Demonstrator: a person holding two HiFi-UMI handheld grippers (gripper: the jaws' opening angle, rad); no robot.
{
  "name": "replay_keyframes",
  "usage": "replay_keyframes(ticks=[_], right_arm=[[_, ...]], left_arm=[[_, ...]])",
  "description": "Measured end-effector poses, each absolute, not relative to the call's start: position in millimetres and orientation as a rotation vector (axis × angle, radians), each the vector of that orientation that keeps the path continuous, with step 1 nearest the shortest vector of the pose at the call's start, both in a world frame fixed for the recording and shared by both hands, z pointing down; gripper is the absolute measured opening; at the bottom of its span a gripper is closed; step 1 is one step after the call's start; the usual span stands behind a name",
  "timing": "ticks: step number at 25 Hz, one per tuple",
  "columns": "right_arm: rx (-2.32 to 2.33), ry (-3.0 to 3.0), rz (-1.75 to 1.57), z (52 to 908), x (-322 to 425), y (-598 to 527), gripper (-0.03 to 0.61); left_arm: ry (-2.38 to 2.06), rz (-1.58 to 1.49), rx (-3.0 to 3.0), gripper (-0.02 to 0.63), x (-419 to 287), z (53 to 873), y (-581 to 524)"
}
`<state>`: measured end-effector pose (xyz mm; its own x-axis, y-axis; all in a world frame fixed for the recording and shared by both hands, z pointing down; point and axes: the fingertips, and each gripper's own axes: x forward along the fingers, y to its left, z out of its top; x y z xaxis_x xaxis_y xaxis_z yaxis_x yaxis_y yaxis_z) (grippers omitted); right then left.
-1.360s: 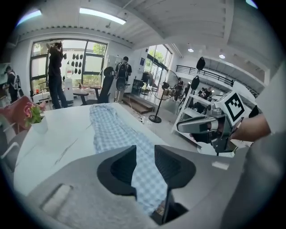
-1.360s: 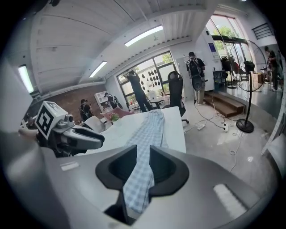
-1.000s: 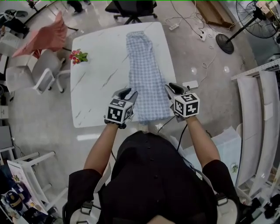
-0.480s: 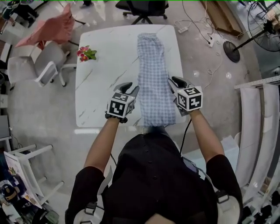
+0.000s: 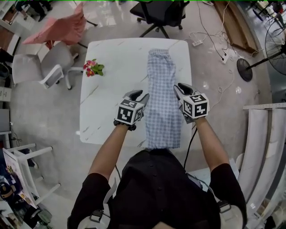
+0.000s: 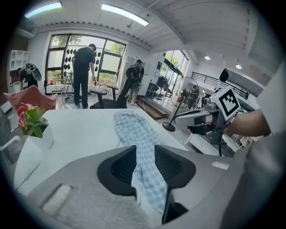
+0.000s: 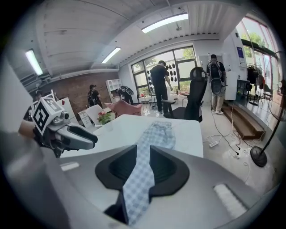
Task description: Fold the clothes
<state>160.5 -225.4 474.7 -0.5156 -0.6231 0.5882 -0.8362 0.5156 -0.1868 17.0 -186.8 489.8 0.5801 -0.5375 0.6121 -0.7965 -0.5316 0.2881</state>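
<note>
Counted on inspection: one white marble-patterned square table [image 5: 111, 89], one blue-and-white checked garment [image 5: 161, 98], one small bunch of pink flowers with green leaves [image 5: 93, 68], and two hand-held grippers bearing black-and-white marker cubes, namely the left gripper [image 5: 140, 95] and the right gripper [image 5: 180, 87]. Seating comes to one black swivel office chair [image 5: 163, 13] and one white-framed grey chair [image 5: 47, 67], with one pink cloth [image 5: 60, 29] also recorded. Further items: one black pedestal fan [image 5: 245, 69], and two standing persons by the windows, one in dark clothing [image 6: 84, 74] and one further right [image 6: 135, 82]
</note>
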Motion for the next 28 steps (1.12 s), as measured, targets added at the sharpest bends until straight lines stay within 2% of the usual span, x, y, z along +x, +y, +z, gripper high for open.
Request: replay_keyframes(ticks=[8, 13, 21, 28], right_arm=[[1.112, -2.297, 0.604, 490.5, 178.5, -319.7, 0.11], [1.068, -2.305, 0.684, 519.9, 171.5, -377.8, 0.132], [0.971, -2.337, 0.851, 568.6, 147.9, -434.6, 0.209], [0.898, -2.318, 0.958, 592.0, 134.8, -463.6, 0.224]], left_arm=[[-1.118, 0.642, 2.229, 0.14, 23.3, 509.3, -275.4], [-1.112, 0.63, 2.181, 0.164, 27.3, 535.6, -335.6], [-1.092, 0.573, 2.094, 0.172, 30.6, 580.7, -409.0], [-0.859, 0.467, 1.991, 0.21, 58.7, 602.4, -444.0]])
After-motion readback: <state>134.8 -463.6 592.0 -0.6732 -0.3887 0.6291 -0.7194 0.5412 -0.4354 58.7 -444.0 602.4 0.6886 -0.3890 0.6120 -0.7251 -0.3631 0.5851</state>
